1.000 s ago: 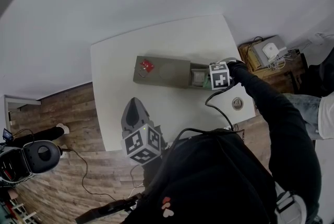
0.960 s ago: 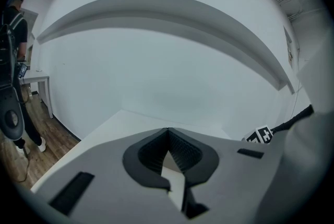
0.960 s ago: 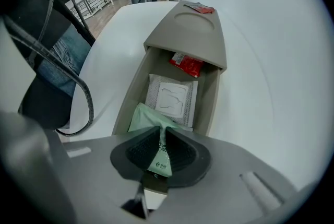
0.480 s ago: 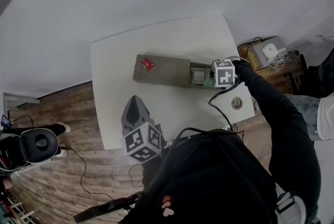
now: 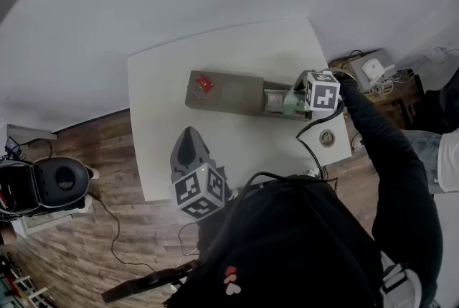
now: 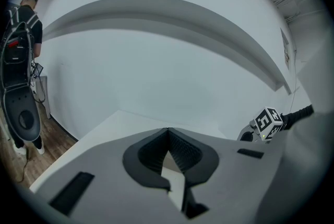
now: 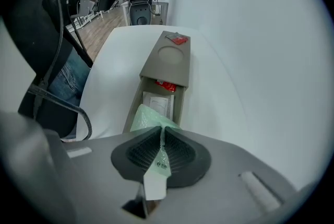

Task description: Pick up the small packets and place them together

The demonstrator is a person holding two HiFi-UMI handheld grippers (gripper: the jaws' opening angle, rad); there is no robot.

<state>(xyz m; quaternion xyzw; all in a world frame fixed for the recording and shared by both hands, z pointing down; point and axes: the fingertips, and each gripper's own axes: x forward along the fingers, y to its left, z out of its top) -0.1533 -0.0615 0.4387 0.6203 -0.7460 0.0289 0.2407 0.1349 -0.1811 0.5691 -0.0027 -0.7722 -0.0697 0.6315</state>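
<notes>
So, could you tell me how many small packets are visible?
4: green packet in the right hand-held gripper; white packet and red packet in the box's open end; second red packet on its far lid. More may be hidden.

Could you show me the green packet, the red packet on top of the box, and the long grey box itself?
green packet (image 7: 148,119), right gripper view, on its crinkled body.
red packet (image 7: 179,39), right gripper view, on its middle.
grey box (image 7: 169,58), right gripper view, on its bare top.

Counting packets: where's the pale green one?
Right of the head view: the green packet is pinched in the right gripper, over the open end of the brown tray.
</notes>
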